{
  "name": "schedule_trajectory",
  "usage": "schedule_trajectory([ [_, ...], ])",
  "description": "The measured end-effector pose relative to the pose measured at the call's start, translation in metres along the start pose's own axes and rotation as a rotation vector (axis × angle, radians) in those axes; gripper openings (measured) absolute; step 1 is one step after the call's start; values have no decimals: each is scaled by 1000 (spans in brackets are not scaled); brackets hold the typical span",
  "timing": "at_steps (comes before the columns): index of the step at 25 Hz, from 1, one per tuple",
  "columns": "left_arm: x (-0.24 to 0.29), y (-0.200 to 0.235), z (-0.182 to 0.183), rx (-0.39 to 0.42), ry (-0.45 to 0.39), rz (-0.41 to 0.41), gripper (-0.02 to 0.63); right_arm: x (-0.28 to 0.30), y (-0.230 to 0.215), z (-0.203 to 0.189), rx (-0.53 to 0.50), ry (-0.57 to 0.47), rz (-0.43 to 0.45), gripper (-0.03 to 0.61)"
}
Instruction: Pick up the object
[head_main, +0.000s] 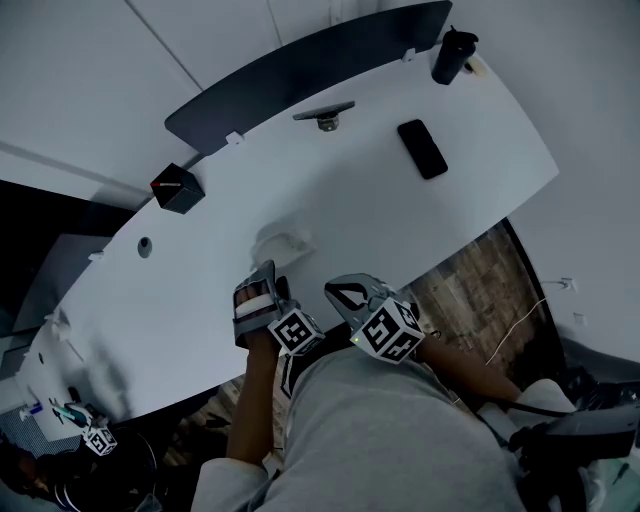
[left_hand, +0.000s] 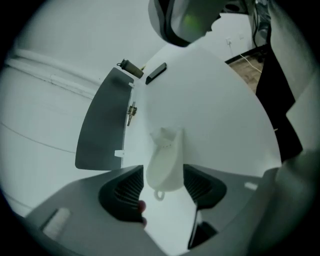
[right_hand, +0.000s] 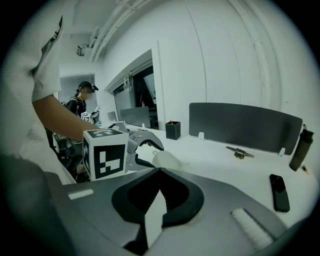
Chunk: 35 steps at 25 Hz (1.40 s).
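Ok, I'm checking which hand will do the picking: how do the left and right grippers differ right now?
The left gripper has its jaws apart; the right gripper has them shut together. The left gripper straddles the white object lying on the table; the right gripper holds nothing and sits back from it. Both face the same table.

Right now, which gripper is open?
The left gripper: its jaws stand apart around the white object, while the right gripper is shut with nothing between its jaws.
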<state>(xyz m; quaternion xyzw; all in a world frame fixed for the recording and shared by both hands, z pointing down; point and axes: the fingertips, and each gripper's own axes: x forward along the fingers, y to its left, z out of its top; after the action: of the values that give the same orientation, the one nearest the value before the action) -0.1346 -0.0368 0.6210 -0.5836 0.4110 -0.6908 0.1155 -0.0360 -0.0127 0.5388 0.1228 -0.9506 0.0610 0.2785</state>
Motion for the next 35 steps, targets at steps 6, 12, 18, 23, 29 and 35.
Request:
schedule_trajectory([
  [6,21,-12,5,92,22,-34,252,-5,-7,-7,32,1,-20,2],
  [12,35,-16,12,129,16,-49,262,-8,-15,-14,54,3,-37,2],
  [18,44,-23,16,148,37,-68,267,-12,-23,-12,57,-6,-50,2],
  [23,53,-28,15,153,66,-62,287,-18,-26,-15,59,-9,-59,2],
  [29,64,-28,15,147,87,-33,291,-23,-29,-20,59,3,-60,2],
  [35,68,-26,19,138,83,-9,290,-24,-30,-21,63,3,-52,2],
])
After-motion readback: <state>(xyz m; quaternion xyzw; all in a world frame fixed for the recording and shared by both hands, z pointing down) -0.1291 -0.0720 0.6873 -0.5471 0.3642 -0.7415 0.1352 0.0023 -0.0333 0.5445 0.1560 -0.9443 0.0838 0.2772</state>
